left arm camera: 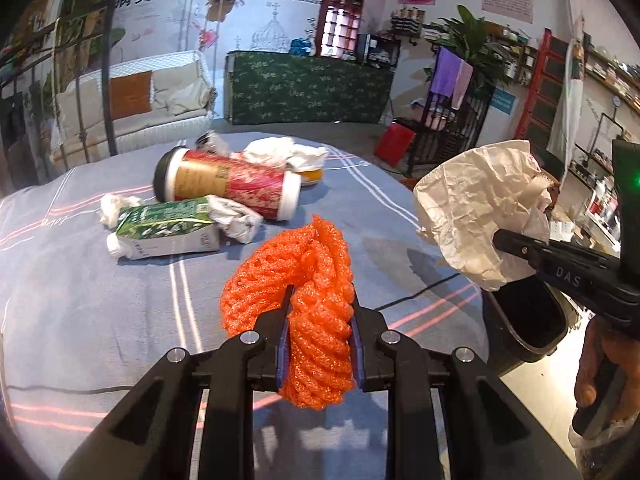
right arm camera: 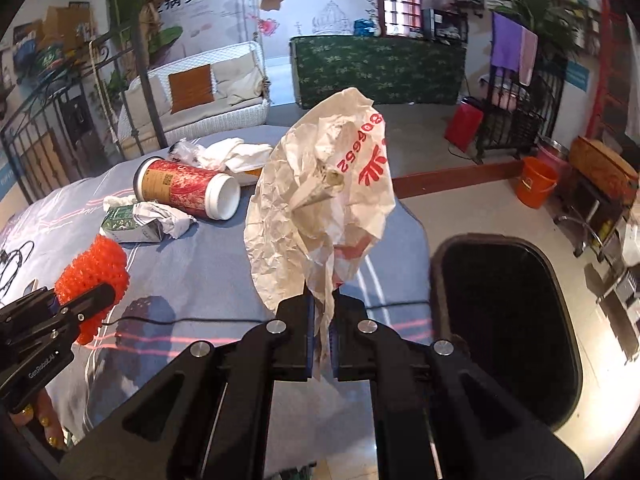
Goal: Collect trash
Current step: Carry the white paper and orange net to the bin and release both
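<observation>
My left gripper (left arm camera: 320,320) is shut on an orange foam net (left arm camera: 308,280) and holds it above the blue tablecloth (left arm camera: 100,312). My right gripper (right arm camera: 322,320) is shut on a crumpled white paper bag (right arm camera: 320,200) with red print, held in the air beside the open black trash bin (right arm camera: 508,320). The bin also shows in the left wrist view (left arm camera: 528,320) under the paper bag (left arm camera: 480,208). On the table lie a red and tan cup (left arm camera: 228,182), a green and white carton (left arm camera: 168,228) and crumpled tissues (left arm camera: 284,150).
A black cable (right arm camera: 192,320) runs across the tablecloth near its front edge. An orange bucket (right arm camera: 534,186) and a red bag (right arm camera: 464,122) stand on the floor beyond the table. A white sofa (right arm camera: 208,96) and a green cabinet (right arm camera: 380,72) stand at the back.
</observation>
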### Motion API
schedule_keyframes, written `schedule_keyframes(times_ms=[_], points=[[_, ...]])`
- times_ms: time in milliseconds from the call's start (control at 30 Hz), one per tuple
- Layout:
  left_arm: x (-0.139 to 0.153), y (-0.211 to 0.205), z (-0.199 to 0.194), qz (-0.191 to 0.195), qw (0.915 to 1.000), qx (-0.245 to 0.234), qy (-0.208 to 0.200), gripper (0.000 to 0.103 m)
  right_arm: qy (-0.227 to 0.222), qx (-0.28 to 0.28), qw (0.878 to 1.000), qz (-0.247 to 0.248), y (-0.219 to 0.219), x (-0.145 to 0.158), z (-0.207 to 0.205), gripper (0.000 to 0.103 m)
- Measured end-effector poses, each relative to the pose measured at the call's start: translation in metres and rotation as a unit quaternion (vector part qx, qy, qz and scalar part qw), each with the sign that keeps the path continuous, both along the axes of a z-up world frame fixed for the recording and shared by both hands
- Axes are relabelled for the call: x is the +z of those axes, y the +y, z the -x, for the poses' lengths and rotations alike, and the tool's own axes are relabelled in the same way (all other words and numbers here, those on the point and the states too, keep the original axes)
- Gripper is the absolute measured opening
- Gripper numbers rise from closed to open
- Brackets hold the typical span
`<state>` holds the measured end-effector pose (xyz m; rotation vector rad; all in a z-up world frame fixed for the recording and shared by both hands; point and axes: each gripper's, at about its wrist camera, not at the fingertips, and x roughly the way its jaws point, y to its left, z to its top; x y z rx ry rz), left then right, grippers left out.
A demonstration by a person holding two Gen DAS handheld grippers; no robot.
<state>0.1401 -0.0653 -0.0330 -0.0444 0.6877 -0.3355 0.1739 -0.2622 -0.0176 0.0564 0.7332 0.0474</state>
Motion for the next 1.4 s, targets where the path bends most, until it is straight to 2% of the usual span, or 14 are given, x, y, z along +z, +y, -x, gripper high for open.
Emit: schedule_keyframes(times_ms=[300, 467, 567, 800, 1000, 1067, 1100, 1133, 1167, 1200, 1233, 1400], points=[[0.004, -0.056, 0.007, -0.003, 0.9971, -0.075, -0.011, 0.023, 0.001, -0.076, 0.997, 0.014, -0.053, -0.003, 0.032, 0.006], [0.005, -0.078, 0.007, 0.004, 0.9944, -0.106, -0.008, 0.023, 0.009, -0.121, 0.992, 0.025, -0.089, -0.01, 0.037, 0.006], [0.006, -0.091, 0.008, -0.004, 0.9928, -0.119, -0.015, 0.023, 0.022, -0.15, 0.988, 0.033, -0.111, -0.019, 0.035, 0.006], [0.008, -0.114, 0.009, -0.008, 0.9894, -0.143, -0.021, 0.023, 0.087, -0.183, 0.979, 0.033, -0.151, -0.061, 0.012, 0.006], [0.004, -0.126, 0.009, -0.01, 0.987, -0.16, -0.012, 0.023, 0.157, -0.179, 0.971, 0.011, -0.172, -0.1, -0.008, 0.007], [0.003, -0.128, 0.008, -0.008, 0.9861, -0.166, -0.006, 0.023, 0.17, -0.185, 0.968, 0.011, -0.178, -0.11, -0.013, 0.011], [0.003, -0.13, 0.008, -0.01, 0.9857, -0.168, -0.006, 0.023, 0.176, -0.185, 0.967, 0.011, -0.18, -0.113, -0.015, 0.02], [0.003, -0.132, 0.008, -0.011, 0.9855, -0.169, -0.007, 0.023, 0.182, -0.184, 0.966, 0.01, -0.182, -0.116, -0.016, 0.039], [0.002, -0.134, 0.008, -0.013, 0.9851, -0.172, -0.008, 0.023, 0.179, -0.189, 0.965, 0.01, -0.183, -0.116, -0.015, 0.052], [0.002, -0.135, 0.008, -0.014, 0.9848, -0.173, -0.007, 0.023, 0.173, -0.194, 0.966, 0.01, -0.184, -0.115, -0.013, 0.073], [0.001, -0.136, 0.007, -0.015, 0.9844, -0.175, -0.005, 0.023, 0.164, -0.2, 0.966, 0.012, -0.184, -0.113, -0.01, 0.077], [-0.004, -0.146, 0.005, -0.014, 0.9825, -0.186, 0.009, 0.023, 0.138, -0.213, 0.967, -0.003, -0.186, -0.103, 0.006, 0.077]])
